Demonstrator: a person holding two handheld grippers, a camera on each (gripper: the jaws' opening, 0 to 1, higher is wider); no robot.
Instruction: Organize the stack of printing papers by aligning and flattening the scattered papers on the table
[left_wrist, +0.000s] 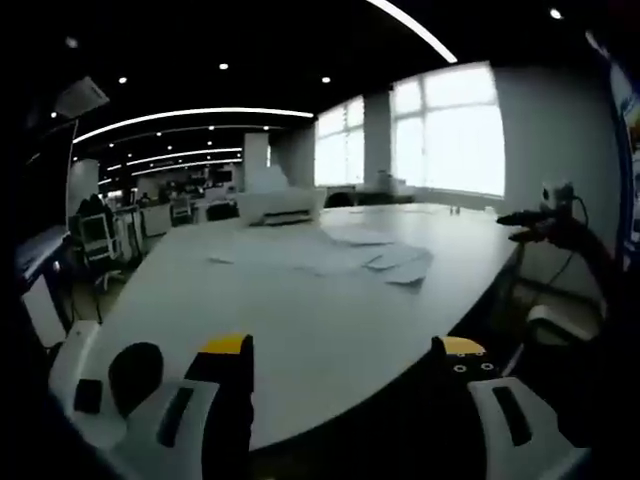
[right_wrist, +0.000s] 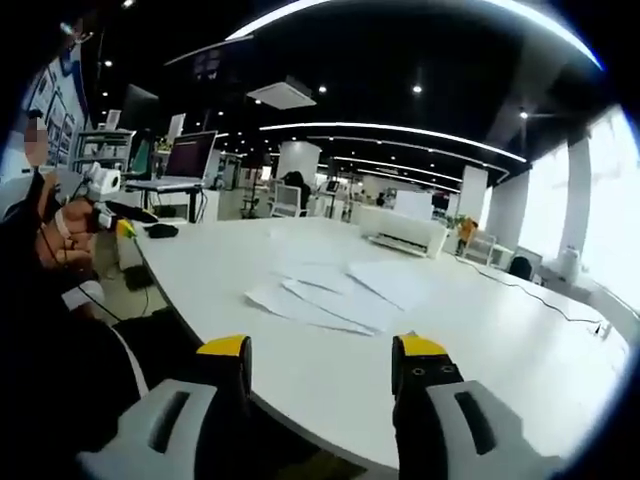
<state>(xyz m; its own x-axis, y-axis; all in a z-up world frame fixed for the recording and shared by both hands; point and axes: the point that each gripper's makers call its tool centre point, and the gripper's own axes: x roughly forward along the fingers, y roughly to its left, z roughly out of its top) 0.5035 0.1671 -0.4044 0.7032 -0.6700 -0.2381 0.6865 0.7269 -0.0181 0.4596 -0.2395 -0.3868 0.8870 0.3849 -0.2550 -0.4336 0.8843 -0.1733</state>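
Note:
Several white printing papers (left_wrist: 360, 255) lie scattered and overlapping on the white table (left_wrist: 300, 330), well beyond my left gripper (left_wrist: 345, 350). Its yellow-tipped jaws stand open near the table's front edge, holding nothing. In the right gripper view the same papers (right_wrist: 340, 290) spread across the middle of the table (right_wrist: 500, 340), some way ahead of my right gripper (right_wrist: 325, 350), which is open and empty too. At the left of that view the other gripper (right_wrist: 105, 200) is held in a person's hand.
A white printer (left_wrist: 283, 205) (right_wrist: 408, 233) stands on the far side of the table past the papers. A person (right_wrist: 45, 330) sits at the table's left end. Office desks, monitors (right_wrist: 190, 155) and chairs fill the background; bright windows (left_wrist: 450, 135) line one wall.

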